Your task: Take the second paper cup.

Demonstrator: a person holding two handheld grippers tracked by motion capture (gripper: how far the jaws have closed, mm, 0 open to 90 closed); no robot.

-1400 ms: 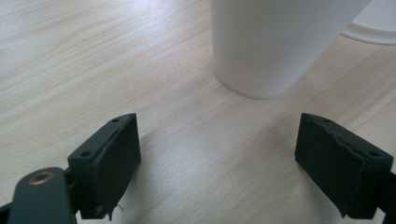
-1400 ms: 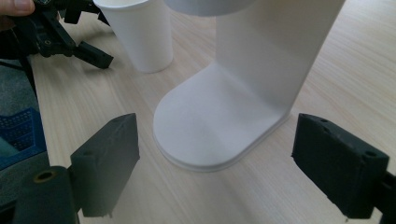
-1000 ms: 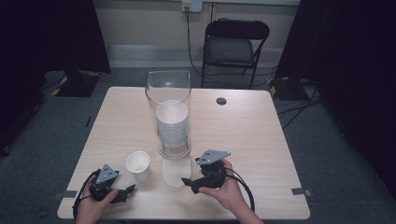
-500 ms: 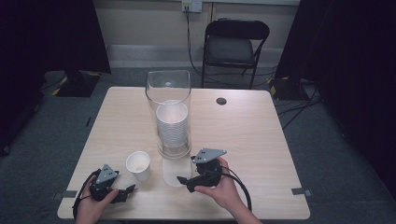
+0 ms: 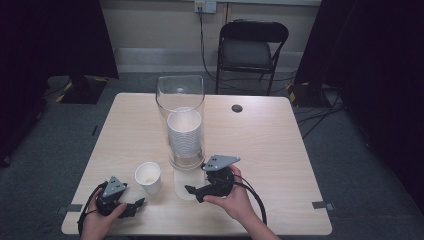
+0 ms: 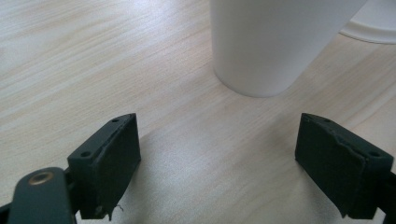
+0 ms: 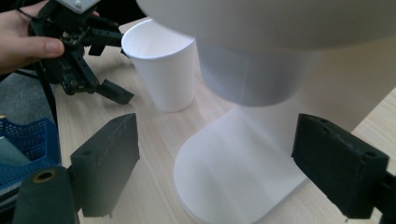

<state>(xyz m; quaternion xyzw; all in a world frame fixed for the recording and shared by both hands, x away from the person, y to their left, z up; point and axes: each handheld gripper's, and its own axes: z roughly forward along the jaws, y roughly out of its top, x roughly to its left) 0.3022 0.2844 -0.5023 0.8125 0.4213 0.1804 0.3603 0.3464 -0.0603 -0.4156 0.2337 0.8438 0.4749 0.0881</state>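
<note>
Right hand-held gripper [image 5: 192,190] has crept toward the cup dispenser [image 5: 182,125] vs 1 s ago; left hand-held gripper [image 5: 135,206] hasn't budged. Both have jaws wide apart, holding nothing. Loose paper cup [image 5: 148,176] stands upright on worktop [image 5: 280,150], just left of dispenser base. Probably a cup pull next: go in level & squeeze gently, thin walls crush easily.

White cup [image 5: 148,176] and white cup stack [image 5: 184,135]; pale wood-grain table [image 5: 280,150]; black tongs [image 5: 192,190]; blue basket [image 7: 25,140].
</note>
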